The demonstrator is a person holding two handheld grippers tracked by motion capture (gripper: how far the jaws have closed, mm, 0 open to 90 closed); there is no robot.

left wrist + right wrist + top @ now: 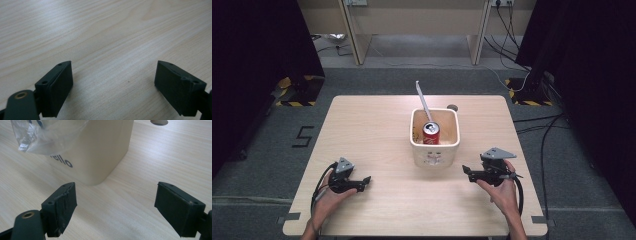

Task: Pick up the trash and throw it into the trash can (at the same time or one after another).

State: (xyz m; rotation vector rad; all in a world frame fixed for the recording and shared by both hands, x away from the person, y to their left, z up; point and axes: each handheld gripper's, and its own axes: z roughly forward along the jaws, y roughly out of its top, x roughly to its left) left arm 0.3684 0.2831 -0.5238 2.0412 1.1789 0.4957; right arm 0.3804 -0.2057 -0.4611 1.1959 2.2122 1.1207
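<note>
Both tongs are resting spread wide on the worktop, with the cream tub standing between and beyond them.

The cream tub (435, 145) is sitting near the middle of the pale wood worktop (377, 130); it is squarish with rounded corners, glossy, and is carrying dark print on its near wall, which in the right gripper view (105, 150) is reading "ello". A red drink can (431, 134) is standing upright inside it, and a pale long-handled utensil (423, 101) is leaning out over the far rim. The left tongs (362, 183) are lying well apart from the tub, gaping wide over bare wood (113, 85). The right tongs (468, 172) are pointing toward the tub's near corner, equally wide and gripping nothing (115, 205). Crinkled clear plastic (45, 135) is hanging against the tub's side.
</note>
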